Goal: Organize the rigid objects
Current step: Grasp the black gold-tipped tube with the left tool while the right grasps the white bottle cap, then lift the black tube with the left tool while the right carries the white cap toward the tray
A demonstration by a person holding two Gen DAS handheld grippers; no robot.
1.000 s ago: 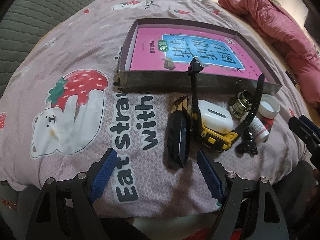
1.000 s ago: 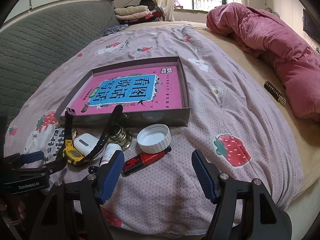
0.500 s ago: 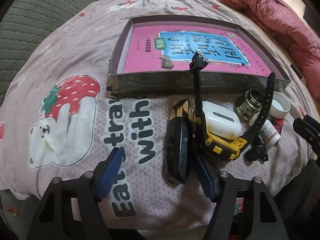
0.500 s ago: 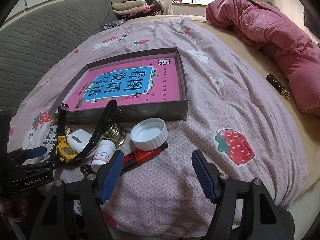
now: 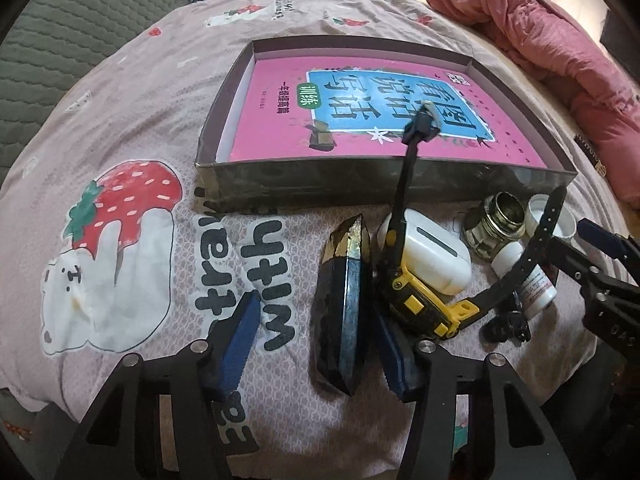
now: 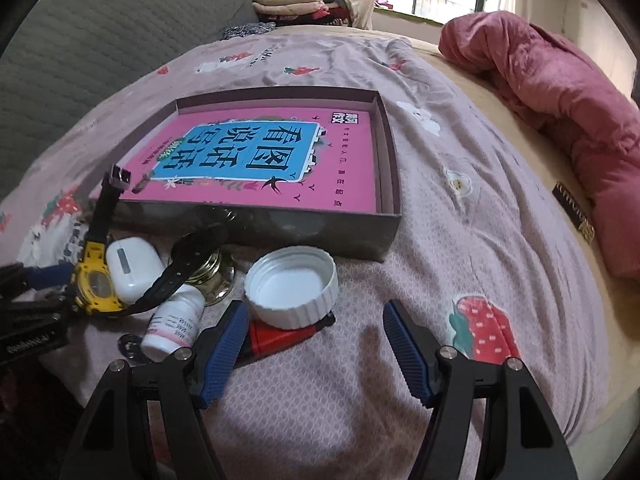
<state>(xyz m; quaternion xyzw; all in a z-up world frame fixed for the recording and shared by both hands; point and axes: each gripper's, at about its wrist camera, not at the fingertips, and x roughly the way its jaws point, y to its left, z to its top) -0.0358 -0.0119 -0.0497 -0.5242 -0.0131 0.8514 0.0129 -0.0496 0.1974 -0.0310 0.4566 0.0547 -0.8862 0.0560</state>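
A dark pointed crystal (image 5: 345, 308) lies on the bedspread between the fingers of my left gripper (image 5: 316, 344). Its jaws are closing: the right pad is next to the crystal, the left pad still well apart. Beside the crystal are a yellow-and-black watch (image 5: 420, 300), a white earbud case (image 5: 434, 256), a brass metal fitting (image 5: 494, 220) and a small white bottle (image 6: 174, 322). My right gripper (image 6: 316, 350) is open just in front of a white cap (image 6: 292, 284) and a red tube (image 6: 280, 336); the tube's end sits by its left finger. The right gripper also shows at the right edge (image 5: 600, 264).
A shallow grey box (image 5: 360, 184) holding a pink book (image 5: 360, 108) stands just behind the objects. A bunched pink quilt (image 6: 560, 92) lies at the right, a small dark label (image 6: 574, 210) near it. A grey quilted backrest (image 6: 80, 48) runs along the left.
The left gripper's fingers have narrowed around the crystal. The right gripper has come lower and closer to the white cap and red tube.
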